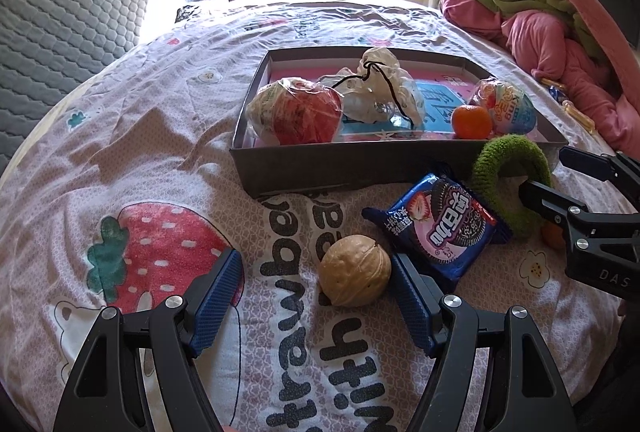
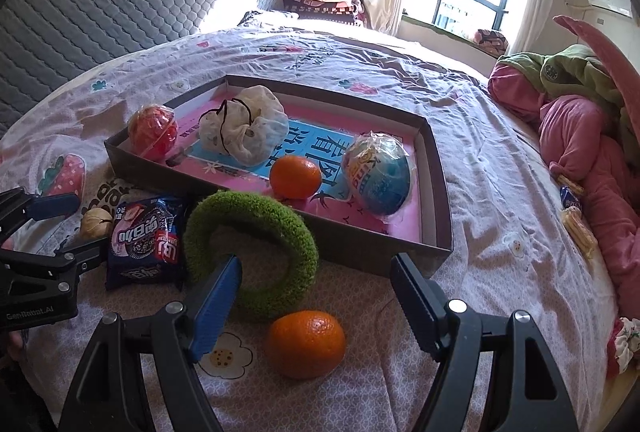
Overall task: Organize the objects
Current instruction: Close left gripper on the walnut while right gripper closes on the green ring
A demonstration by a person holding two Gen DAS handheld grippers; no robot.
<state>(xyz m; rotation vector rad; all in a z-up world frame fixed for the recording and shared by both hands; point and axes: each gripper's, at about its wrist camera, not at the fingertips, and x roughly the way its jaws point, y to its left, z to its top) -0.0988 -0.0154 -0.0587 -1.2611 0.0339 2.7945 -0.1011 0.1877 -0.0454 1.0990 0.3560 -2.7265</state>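
Fingers of both grippers, left [image 1: 316, 274] and right [image 2: 316, 280], stand apart; bedsheet [image 1: 280, 312] reads "Strawberry".

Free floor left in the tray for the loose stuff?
Tray: bare along the far wall behind the white pouch, and the near right corner beside the blue egg. Crowded: left end around the red ball, and by the tangerine.

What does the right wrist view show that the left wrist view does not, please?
Only the right wrist view shows the whole loose orange between the open right gripper fingers. Only the left wrist view shows the walnut inside the open left gripper. Both show the box, green ring and biscuit packet.
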